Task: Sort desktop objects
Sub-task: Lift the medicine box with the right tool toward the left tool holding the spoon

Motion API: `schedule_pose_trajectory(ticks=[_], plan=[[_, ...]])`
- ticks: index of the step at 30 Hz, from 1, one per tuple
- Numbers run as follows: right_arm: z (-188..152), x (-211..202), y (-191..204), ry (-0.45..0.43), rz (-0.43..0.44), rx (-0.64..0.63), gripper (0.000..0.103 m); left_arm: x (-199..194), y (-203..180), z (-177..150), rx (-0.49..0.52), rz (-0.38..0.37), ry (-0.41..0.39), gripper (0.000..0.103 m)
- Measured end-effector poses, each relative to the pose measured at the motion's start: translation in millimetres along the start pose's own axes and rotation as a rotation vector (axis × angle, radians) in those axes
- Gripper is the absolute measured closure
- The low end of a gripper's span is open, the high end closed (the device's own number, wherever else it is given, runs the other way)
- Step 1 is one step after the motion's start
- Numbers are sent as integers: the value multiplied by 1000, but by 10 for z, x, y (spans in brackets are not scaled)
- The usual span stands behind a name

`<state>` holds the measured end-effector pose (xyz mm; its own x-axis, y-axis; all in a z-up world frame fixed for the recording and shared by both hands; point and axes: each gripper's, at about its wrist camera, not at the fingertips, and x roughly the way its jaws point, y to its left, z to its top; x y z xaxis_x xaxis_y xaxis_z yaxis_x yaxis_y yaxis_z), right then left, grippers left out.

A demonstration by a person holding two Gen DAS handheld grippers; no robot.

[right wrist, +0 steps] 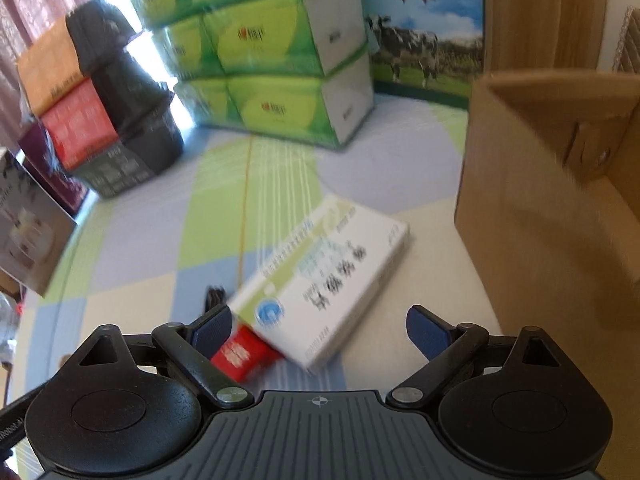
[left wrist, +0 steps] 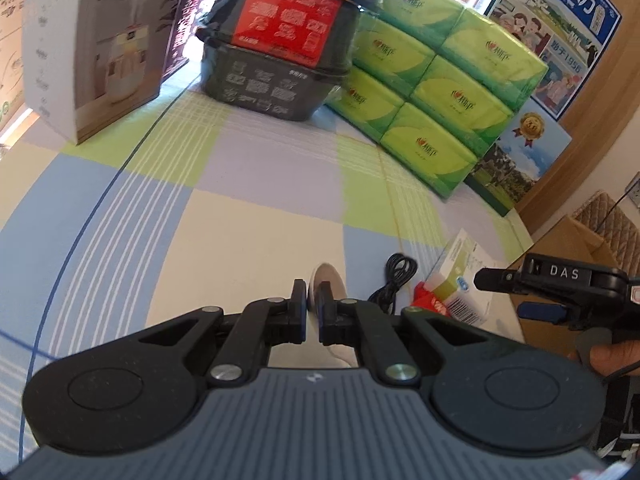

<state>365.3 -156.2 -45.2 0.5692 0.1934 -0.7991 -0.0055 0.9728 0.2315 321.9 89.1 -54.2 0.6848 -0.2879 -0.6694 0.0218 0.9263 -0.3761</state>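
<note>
My left gripper has its jaws nearly closed, pinched on a white spoon that sticks out past the tips above the checked counter. My right gripper sits with jaws wide apart, nothing in them, low over a white and green medicine box lying flat. A small red packet is tucked under the box's near left corner, and a coiled black cable lies just left of it. An open cardboard box stands to the right, green tissue packs stacked at the far side.
</note>
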Motion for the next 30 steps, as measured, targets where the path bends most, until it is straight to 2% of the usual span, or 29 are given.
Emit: schedule_pose_trajectory(ticks=[3, 13, 20, 22, 24, 30], plan=[[130, 45, 32, 1, -12, 7, 4, 54, -59, 98, 23, -30, 8, 101], [231, 557, -15, 64, -73, 107, 3, 318, -99, 254, 99, -69, 68, 101], [165, 653, 61, 88, -95, 48, 4, 461, -130, 245, 143, -61, 109, 101], [132, 637, 61, 95, -89, 31, 19, 464, -151, 252, 151, -63, 112, 101], [91, 592, 50, 91, -89, 6, 25, 466, -177, 255, 160, -62, 117, 100], [-81, 375, -71, 98, -44, -27, 33, 410, -243, 189, 174, -73, 136, 101]])
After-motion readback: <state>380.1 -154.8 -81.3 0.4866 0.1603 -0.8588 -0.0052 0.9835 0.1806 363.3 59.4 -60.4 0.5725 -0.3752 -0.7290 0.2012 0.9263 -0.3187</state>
